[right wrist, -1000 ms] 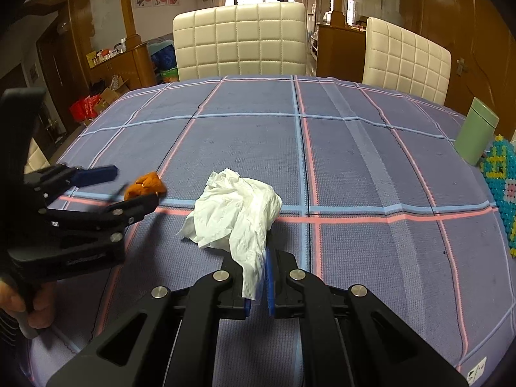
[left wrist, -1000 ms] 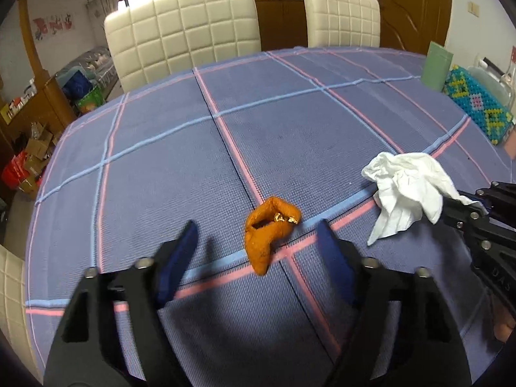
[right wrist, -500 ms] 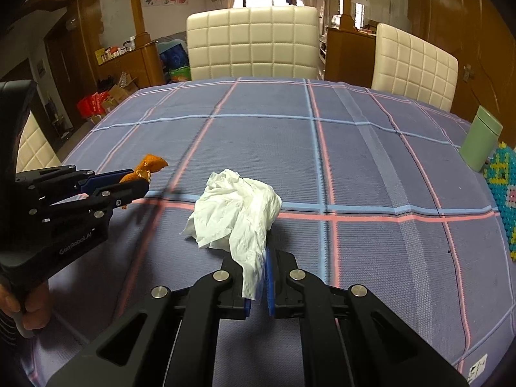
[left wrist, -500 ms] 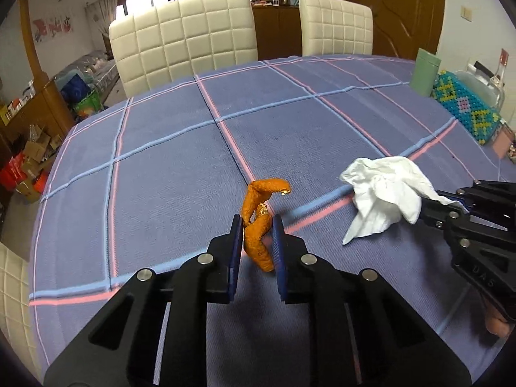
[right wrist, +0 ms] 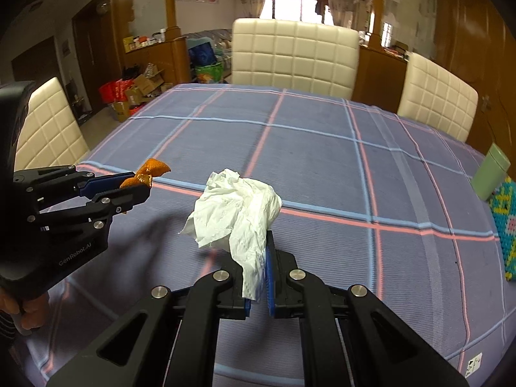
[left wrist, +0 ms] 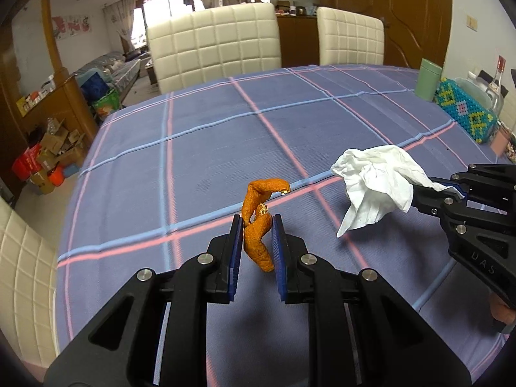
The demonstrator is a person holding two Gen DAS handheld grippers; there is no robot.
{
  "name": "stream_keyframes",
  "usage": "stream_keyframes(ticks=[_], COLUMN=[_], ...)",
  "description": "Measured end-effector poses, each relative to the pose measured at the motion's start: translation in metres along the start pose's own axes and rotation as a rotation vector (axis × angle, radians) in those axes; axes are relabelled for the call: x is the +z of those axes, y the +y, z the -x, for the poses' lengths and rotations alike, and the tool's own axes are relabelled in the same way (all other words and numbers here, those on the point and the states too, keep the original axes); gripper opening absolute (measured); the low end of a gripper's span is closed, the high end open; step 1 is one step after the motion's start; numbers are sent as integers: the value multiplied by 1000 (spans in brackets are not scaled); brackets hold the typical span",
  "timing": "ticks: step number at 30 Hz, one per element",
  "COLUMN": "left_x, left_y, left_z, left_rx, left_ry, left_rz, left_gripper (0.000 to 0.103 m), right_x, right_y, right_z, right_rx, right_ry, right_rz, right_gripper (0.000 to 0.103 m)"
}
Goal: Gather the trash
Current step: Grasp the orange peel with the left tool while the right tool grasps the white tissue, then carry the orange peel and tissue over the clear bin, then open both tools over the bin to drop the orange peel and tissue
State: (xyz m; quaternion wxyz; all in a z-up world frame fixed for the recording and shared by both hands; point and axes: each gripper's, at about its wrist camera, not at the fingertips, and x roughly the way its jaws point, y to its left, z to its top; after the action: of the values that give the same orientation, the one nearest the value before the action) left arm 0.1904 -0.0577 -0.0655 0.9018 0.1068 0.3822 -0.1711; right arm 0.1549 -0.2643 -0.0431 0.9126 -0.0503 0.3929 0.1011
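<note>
Left wrist view: a curled strip of orange peel (left wrist: 258, 222) sits pinched between the blue pads of the left claw (left wrist: 257, 225), lifted clear of the bench (left wrist: 206, 148), its upper end arching forward above the fingertips. To its right, a crumpled white tissue (left wrist: 375, 183) hangs from the tip of the right claw (left wrist: 451, 190), which is clenched on a twisted corner of the paper; the tissue too is off the cloth. From the right wrist view, the same tissue (right wrist: 238, 209) billows up from the narrow gap between that claw's (right wrist: 266, 251) blue pads, while the left claw (right wrist: 142, 182) reaches in from the left edge, gripping the peel (right wrist: 146, 171) at its tip. The two claws hover near each other, apart, above the near half of the bench, which is covered in a purple-blue tablecloth (right wrist: 322, 148) crossed by pink and light-blue lines. A pale green canister (left wrist: 427, 79) stands at the far right side of the bench, just beside a beaded box (left wrist: 464, 109) in bright colours. Cream quilted chairs (left wrist: 214, 45) line the far side.
</note>
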Motion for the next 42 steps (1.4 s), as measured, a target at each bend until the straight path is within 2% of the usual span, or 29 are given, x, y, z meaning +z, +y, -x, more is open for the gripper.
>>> stream_keyframes(ticks=[10,17,30,39,40,41,42], left_x=[-27,-53,-112,-139,-141,-143,-145], left_y=[42,82,174,248,253,260,266], left_z=[39,62,94,97,96,95,94], left_rx=[73,176,345,453,454,456,465], left_ry=[-22,-25,12,48,53,62,69], left_rz=[65,129,277,408,421,440,463], left_gripper=[19,19,20,22,27,37,79], right_x=[7,14,36,47,48,49,51], right_y=[61,110,223,291,294,296,300], right_z=[12,9,-14,-37,-38,-39,-41], right_rx=[41,77,181,223,222,222,220], right_ry=[-14,-13,1,9,8,8,7], right_rz=[111,195,344,424,429,433,440], right_gripper=[7,7,7,7,7,7,7])
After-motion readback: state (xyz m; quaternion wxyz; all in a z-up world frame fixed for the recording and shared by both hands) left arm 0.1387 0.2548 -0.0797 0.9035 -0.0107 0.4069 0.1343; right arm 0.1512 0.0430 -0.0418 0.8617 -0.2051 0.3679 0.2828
